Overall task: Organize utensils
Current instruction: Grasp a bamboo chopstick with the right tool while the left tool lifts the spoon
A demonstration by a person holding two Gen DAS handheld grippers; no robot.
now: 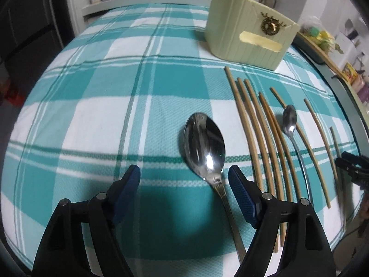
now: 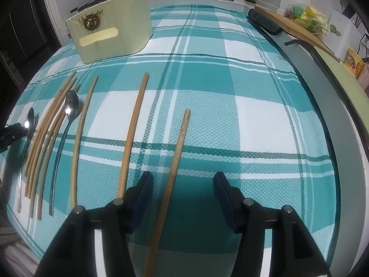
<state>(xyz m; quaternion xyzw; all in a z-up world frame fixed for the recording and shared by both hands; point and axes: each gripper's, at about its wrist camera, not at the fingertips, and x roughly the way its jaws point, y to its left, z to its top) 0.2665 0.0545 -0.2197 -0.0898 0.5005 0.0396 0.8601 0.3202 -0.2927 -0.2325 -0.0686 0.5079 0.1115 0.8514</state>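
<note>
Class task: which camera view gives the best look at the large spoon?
The left wrist view: the large spoon lies close and central, bowl and handle clear, between the open left gripper fingers. The right wrist view shows it only small at the left edge, partly hidden.

Dim, bluish light; fisheye-bent edges, glare on the spoon point(image 1: 204, 145).

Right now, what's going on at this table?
A person holds a tool in each hand over a teal-and-white checked tablecloth. The left tool is open, straddling the large steel spoon. The right tool is open around a wooden chopstick. Nothing is gripped. More chopsticks and a small spoon lie before the pale green holder.
</note>
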